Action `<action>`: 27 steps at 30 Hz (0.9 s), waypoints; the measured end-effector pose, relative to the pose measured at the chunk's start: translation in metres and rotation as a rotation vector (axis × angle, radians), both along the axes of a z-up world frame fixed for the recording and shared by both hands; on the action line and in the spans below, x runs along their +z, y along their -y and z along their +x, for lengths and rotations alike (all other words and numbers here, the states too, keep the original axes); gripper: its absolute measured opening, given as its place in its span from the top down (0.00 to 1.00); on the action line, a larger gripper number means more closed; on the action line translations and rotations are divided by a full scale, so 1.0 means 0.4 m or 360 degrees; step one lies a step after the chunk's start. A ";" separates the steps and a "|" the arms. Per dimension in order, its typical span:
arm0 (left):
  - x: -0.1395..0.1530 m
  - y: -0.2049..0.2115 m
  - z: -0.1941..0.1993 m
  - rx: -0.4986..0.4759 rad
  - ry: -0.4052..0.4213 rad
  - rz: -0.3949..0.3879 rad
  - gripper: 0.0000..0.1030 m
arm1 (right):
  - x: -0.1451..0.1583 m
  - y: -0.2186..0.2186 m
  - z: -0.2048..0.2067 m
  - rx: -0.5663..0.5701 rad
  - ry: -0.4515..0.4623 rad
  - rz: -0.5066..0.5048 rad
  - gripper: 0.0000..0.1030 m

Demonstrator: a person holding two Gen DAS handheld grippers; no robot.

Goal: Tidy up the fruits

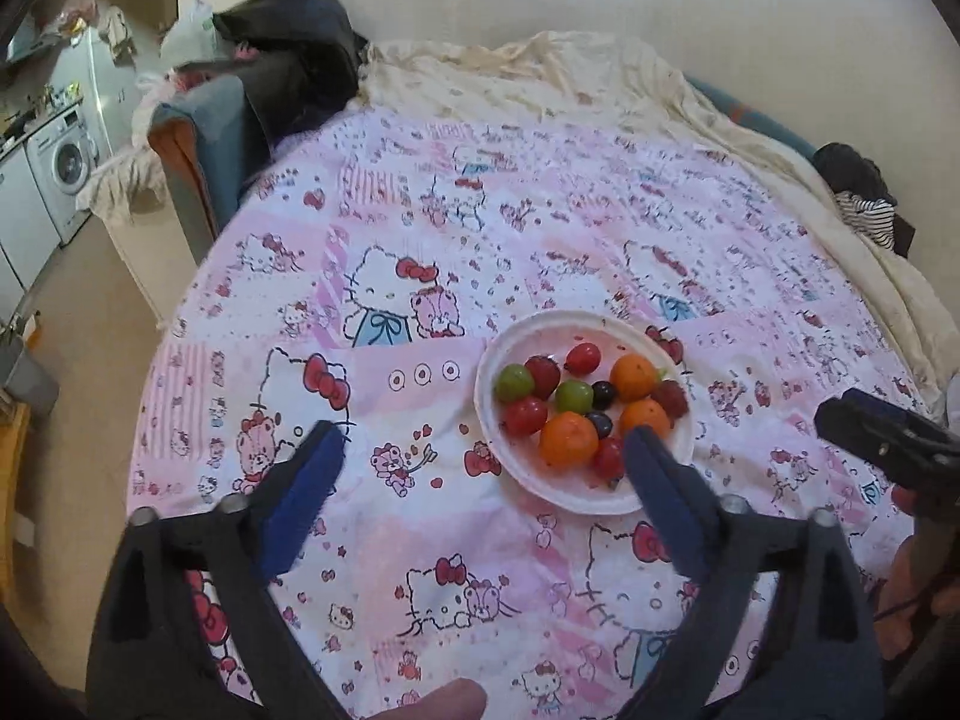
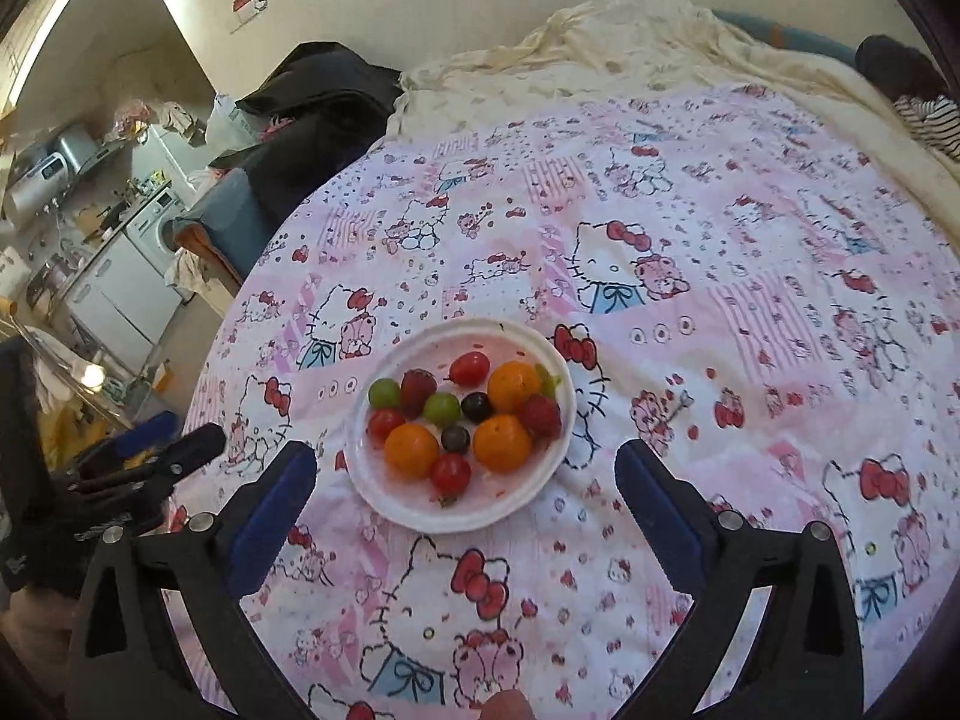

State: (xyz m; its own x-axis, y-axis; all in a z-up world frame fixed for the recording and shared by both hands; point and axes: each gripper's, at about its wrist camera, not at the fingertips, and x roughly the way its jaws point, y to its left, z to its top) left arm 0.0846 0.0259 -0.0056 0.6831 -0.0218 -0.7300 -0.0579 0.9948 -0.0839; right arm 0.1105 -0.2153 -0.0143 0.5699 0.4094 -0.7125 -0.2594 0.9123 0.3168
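Note:
A white plate (image 1: pixel 522 480) (image 2: pixel 510 504) rests on a pink cartoon-print cloth (image 1: pixel 420 228) (image 2: pixel 720 252). It holds three oranges (image 1: pixel 567 438) (image 2: pixel 411 450), green grapes (image 1: pixel 514 382) (image 2: pixel 384 391), dark grapes (image 1: pixel 603 394) (image 2: pixel 477 407), cherry tomatoes (image 1: pixel 524 416) (image 2: pixel 450 473) and strawberries (image 1: pixel 543 375) (image 2: pixel 540 414). My left gripper (image 1: pixel 486 453) hovers open above the cloth, with its right finger in front of the plate's near edge. My right gripper (image 2: pixel 465 471) hangs open above the plate's near side. Nothing sits between either pair of fingers.
A cream blanket (image 1: pixel 600 78) (image 2: pixel 630 42) is bunched at the far side, with dark clothing (image 1: pixel 288 54) (image 2: pixel 312 102) at the back left. A kitchen with a washing machine (image 1: pixel 60 168) (image 2: pixel 159 219) lies left. A striped garment (image 1: pixel 870 216) (image 2: pixel 930 114) lies far right.

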 end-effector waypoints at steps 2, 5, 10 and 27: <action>0.010 0.002 -0.022 0.0001 0.0023 0.0021 0.02 | 0.008 0.001 -0.030 -0.0013 0.0036 -0.0016 0.00; 0.022 0.005 -0.057 0.0005 0.0049 0.0050 0.01 | 0.012 0.004 -0.070 -0.0022 0.0065 -0.0032 0.00; 0.028 0.000 -0.107 0.0019 0.0074 0.0013 0.01 | 0.022 0.000 -0.130 -0.0043 0.0146 -0.0085 0.00; -0.005 0.018 -0.132 0.0075 0.0137 0.0055 0.01 | 0.011 -0.054 -0.168 -0.0078 0.0299 -0.0222 0.00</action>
State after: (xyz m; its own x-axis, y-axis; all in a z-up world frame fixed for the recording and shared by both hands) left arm 0.0316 0.0186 -0.0077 0.7431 0.0360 -0.6683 -0.0988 0.9935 -0.0563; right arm 0.0435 -0.1938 -0.0098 0.7147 0.2829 -0.6397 -0.2561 0.9569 0.1370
